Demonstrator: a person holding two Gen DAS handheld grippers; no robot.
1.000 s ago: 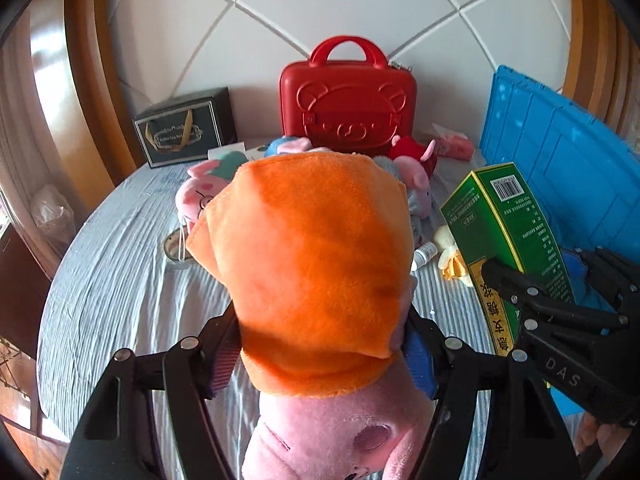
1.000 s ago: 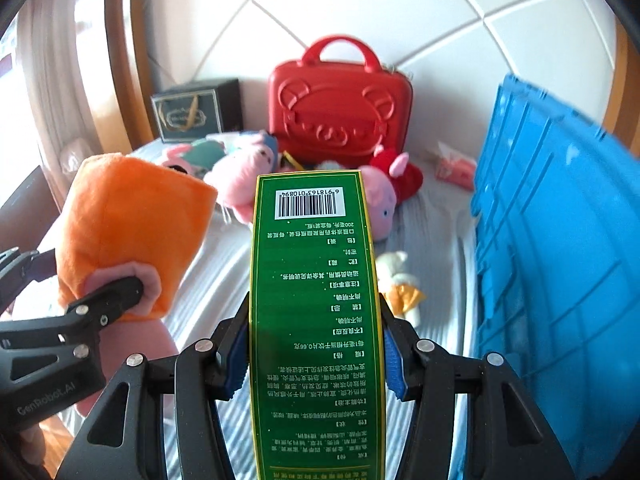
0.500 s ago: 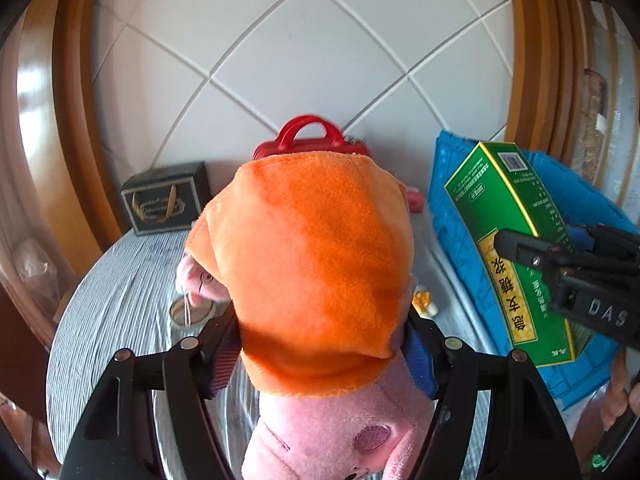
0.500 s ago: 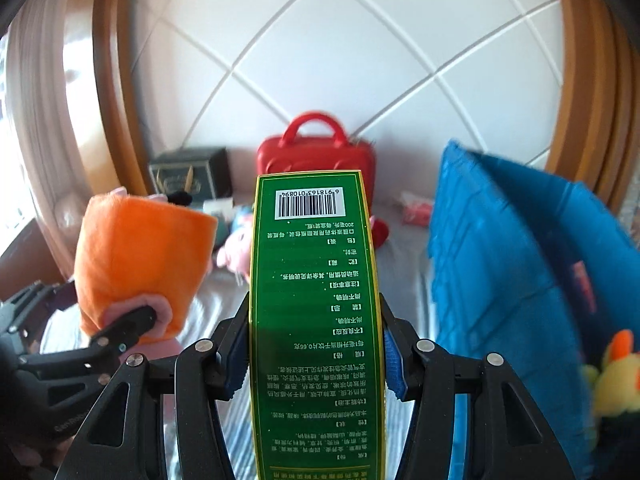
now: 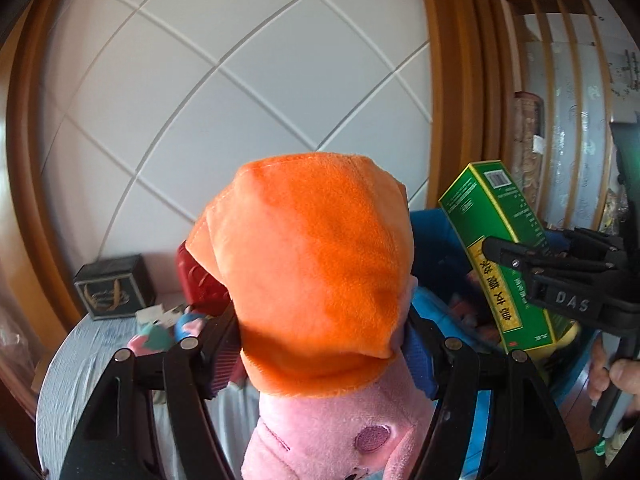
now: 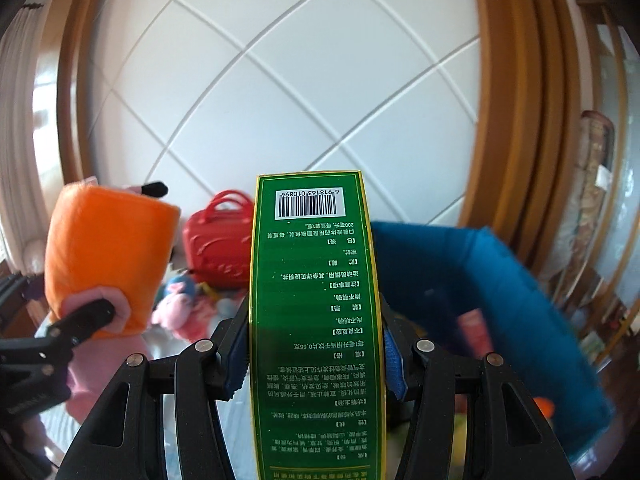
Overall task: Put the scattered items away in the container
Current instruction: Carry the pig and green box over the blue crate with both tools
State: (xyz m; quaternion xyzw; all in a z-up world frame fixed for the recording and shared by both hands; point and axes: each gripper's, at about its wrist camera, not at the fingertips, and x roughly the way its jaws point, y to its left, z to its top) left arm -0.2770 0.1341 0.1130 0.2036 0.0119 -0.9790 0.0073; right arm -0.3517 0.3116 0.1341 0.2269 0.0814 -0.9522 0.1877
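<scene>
In the left wrist view, the plush (image 5: 320,280), orange over pink, is clamped at mid-body by the left gripper (image 5: 320,344), left of the blue bin (image 5: 440,240) and raised above the table (image 5: 80,360). It is judged soft, light and compressible, best held across the middle.

In the right wrist view, the green box (image 6: 312,300) is pinched on its narrow sides by the right gripper (image 6: 314,354), just left of the bin's rim. It is judged stiff, light and smooth, liable to dent if squeezed; its side walls are the likely hold.
</scene>
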